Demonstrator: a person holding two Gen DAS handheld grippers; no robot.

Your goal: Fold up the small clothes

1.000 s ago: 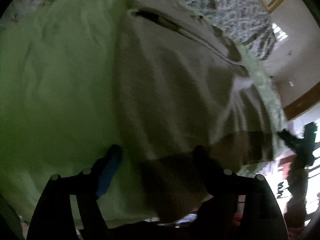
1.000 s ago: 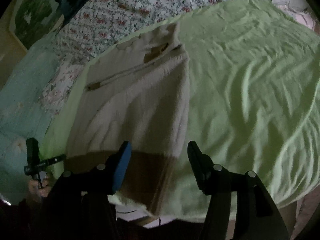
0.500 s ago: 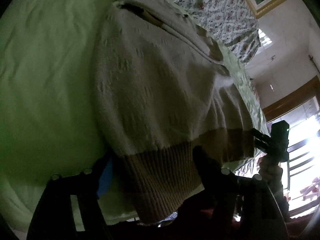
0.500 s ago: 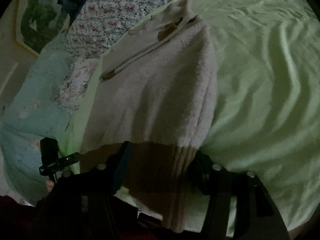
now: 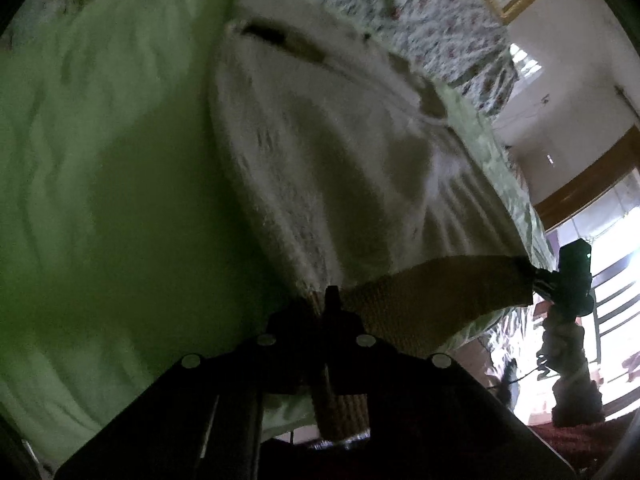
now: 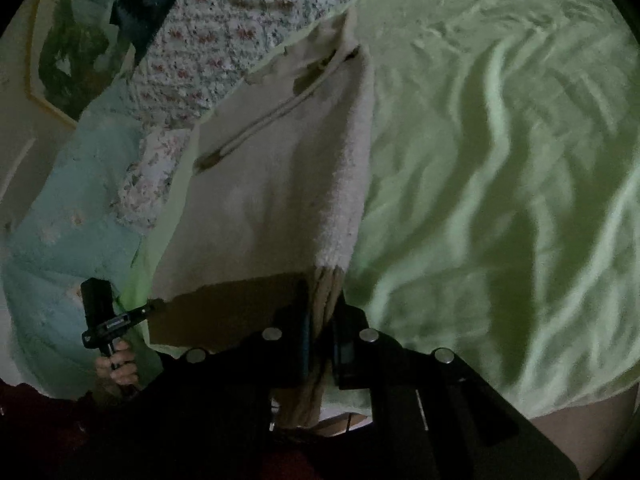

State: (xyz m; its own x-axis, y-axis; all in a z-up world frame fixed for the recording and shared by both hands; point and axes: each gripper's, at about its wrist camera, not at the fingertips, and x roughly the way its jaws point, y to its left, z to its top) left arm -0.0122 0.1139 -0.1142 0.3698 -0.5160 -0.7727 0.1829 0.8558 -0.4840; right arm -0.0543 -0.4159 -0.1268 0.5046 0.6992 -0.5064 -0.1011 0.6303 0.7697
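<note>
A cream knit sweater [image 5: 340,152] with a tan ribbed hem [image 5: 440,292] lies flat on the green sheet [image 5: 100,160], neck end farthest from me. My left gripper [image 5: 320,300] is closing, its pads pinching one corner of the hem. At the hem's other corner, my right gripper [image 5: 532,272] shows in the left wrist view. In the right wrist view the right gripper [image 6: 320,304] is closing on the hem where the sweater [image 6: 280,184] meets the band. The left gripper [image 6: 154,305], held by a hand [image 6: 118,364], grips the far corner there.
The green sheet [image 6: 500,160] spreads wide and wrinkled to the right of the sweater. Floral bedding [image 6: 208,40] lies beyond the neck end, and a light blue cloth [image 6: 60,220] lies at the left. A bright window [image 5: 608,280] stands past the bed's edge.
Both grippers stood open around the hem; now both have shut on it. The right gripper has sunk toward the bed, and the hem band is pulled taut between the two corners.
</note>
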